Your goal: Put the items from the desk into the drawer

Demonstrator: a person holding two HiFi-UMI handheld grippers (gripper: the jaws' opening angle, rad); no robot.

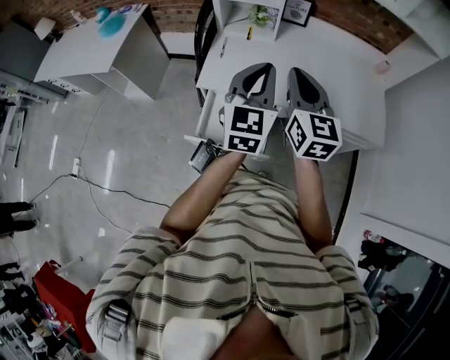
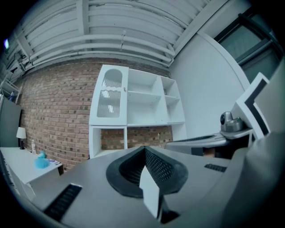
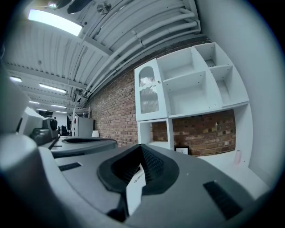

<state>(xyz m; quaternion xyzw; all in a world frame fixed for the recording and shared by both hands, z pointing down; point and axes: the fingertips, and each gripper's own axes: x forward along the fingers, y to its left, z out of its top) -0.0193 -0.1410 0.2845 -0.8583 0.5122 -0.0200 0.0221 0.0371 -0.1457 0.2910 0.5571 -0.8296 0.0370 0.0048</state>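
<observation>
Pinched fully shut and holding nothing: left gripper (image 2: 144, 156), jaws pressed together, only open air and the far shelf unit (image 2: 133, 107) beyond the tips. Same at right gripper (image 3: 141, 153), jaws closed on themselves with nothing between. Both held level and side by side, just apart, above the near part of the white desk (image 1: 337, 84) as seen from the head view, marker cubes (image 1: 246, 128) turned up toward that camera, a striped top (image 1: 239, 281) behind. Farther out on the desk, well apart from either claw: a dark pen (image 1: 223, 48) near the left edge, a small pink item (image 1: 382, 67) toward the right edge, and, at the far end by the shelf unit, a framed picture (image 1: 299, 10), something green (image 1: 264, 14) and a thin yellow thing (image 1: 249, 31). Under the left gripper, at the desk's near left corner, a white ledge (image 1: 200, 139) jutting out, possibly the drawer pulled open, though too far covered to say for sure; inside hidden, contents unknown. On progress, as a judgement only: the pen and the pink item at least lying on the desktop, outside any drawer, so work apparently left. Scene fitting either a pause ahead of a pickup or a gap between trips, with other pieces perhaps already stowed. Outstanding in either case: the loose pieces on the desktop, none of them within a claw's grasp at this instant.
</observation>
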